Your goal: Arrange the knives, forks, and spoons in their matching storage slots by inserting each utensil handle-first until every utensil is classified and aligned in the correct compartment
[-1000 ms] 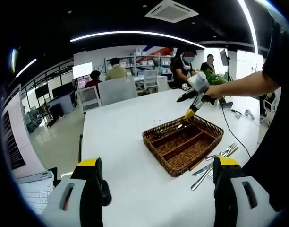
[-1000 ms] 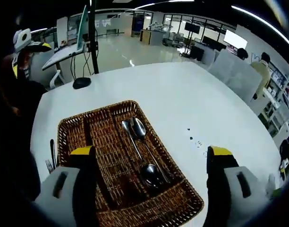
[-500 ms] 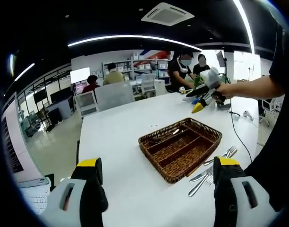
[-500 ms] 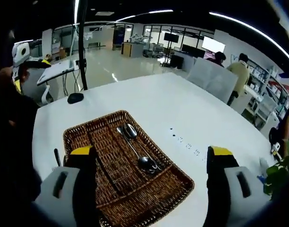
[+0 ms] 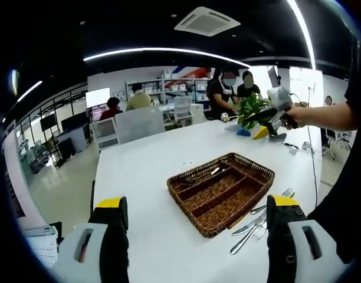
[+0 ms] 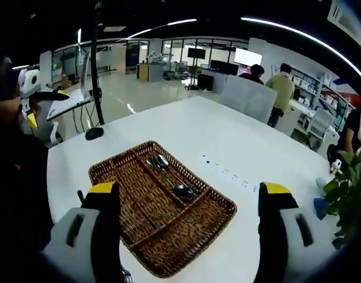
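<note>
A wicker tray (image 6: 168,250) with three long compartments sits on the white surface (image 6: 227,141); two spoons (image 6: 168,175) lie in one outer compartment. Beside the tray in the left gripper view lies a loose pile of knives and forks (image 5: 258,221), too overlapped to count. The left gripper (image 5: 192,236) and the right gripper (image 6: 186,230) both have their fingers spread and hold nothing.

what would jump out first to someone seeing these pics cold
A brown wicker tray sits mid-table on the white table, with spoons lying in one of its slots. Loose knives and forks lie on the table beside the tray. Both grippers are open and empty, the right gripper raised over the table.
</note>
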Demonstrator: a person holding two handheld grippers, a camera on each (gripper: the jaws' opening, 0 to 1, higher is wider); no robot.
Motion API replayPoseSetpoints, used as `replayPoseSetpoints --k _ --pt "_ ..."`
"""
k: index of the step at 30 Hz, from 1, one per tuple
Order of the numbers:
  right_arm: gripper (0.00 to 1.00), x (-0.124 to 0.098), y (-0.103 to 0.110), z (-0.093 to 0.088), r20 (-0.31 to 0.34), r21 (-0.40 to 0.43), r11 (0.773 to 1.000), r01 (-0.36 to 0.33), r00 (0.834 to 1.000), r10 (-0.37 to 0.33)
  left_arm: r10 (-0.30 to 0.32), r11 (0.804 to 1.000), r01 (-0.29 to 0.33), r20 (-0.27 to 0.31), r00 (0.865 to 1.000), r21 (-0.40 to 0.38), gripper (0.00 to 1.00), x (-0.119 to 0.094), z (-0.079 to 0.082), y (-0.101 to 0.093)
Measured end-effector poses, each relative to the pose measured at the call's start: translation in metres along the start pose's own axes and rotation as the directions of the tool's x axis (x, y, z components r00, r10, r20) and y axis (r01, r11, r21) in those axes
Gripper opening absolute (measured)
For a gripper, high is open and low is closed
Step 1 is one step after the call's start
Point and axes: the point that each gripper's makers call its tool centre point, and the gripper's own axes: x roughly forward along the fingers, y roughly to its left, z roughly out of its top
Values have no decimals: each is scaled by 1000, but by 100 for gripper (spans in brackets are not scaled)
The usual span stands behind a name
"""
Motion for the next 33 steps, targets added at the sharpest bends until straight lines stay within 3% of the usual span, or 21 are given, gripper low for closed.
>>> replayPoseSetpoints --k 2,18,24,33 --pt "100 -12 4 -4 17 57 998 -7 1000 6 -4 1000 4 17 1000 21 100 1 4 -4" --pt "100 -96 14 -19 101 78 996 54 993 -62 0 999 0 7 1000 36 100 -5 7 -32" --pt "100 -113 25 -29 99 50 997 55 993 -60 14 999 -14 2 1000 44 100 -13 5 -35" --pt "100 -141 24 -37 94 71 992 102 990 -109 -1 999 1 16 1000 43 100 -18 11 -38"
